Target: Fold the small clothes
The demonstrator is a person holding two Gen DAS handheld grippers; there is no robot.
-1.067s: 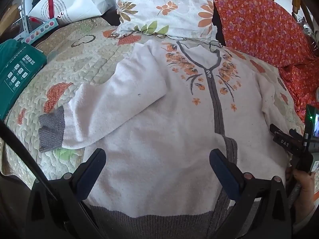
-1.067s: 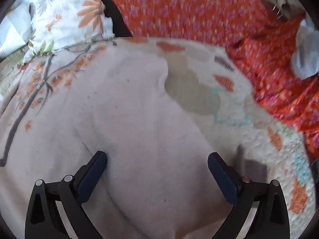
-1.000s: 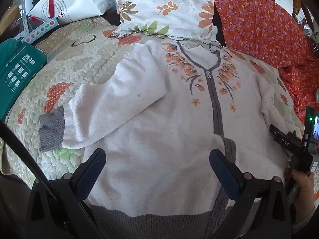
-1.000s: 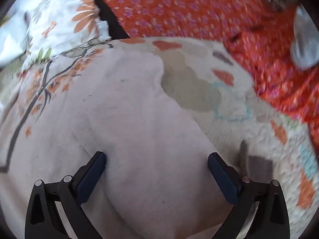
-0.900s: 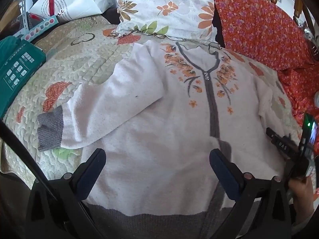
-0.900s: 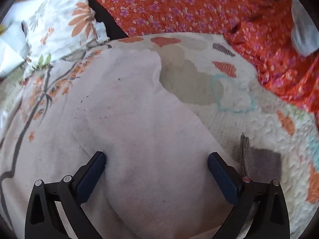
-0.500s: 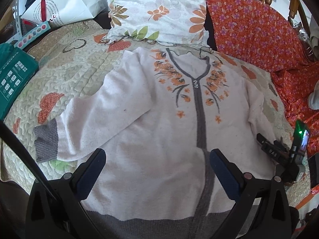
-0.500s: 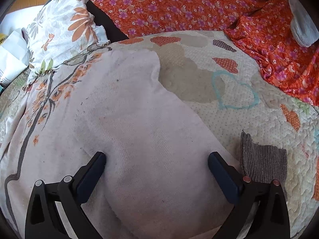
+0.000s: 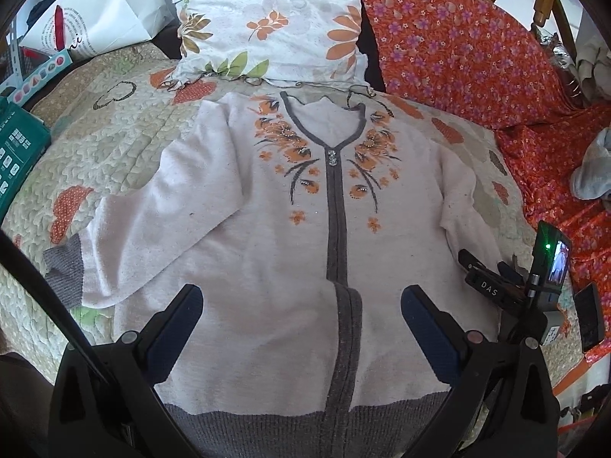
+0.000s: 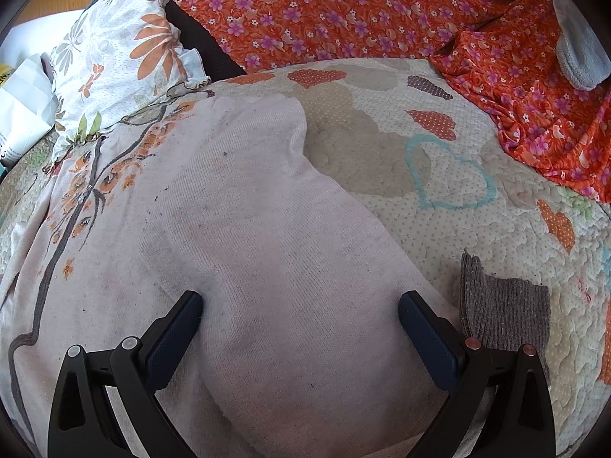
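Observation:
A pale pink cardigan (image 9: 267,252) with grey trim and orange flower embroidery lies flat, front up, on a quilted bed. Its left sleeve (image 9: 152,225) with a grey cuff (image 9: 65,271) lies spread out to the left. My left gripper (image 9: 301,305) is open and empty above the lower front, near the grey hem. My right gripper (image 10: 299,313) is open and empty over the right sleeve (image 10: 275,236), whose grey cuff (image 10: 504,305) lies just right of it. The right gripper also shows in the left wrist view (image 9: 496,286) at the cardigan's right edge.
The quilt (image 9: 114,137) covers the bed. A floral pillow (image 9: 275,19) and an orange flowered cushion (image 9: 458,49) stand behind the collar. Orange flowered cloth (image 10: 534,95) lies at the right. A green box (image 9: 15,152) and a white bag (image 9: 95,11) sit at the left.
My left gripper has pulled back and up, so more of the cardigan shows. My right gripper has shifted slightly, bringing the grey cuff into clearer view. Both stay open.

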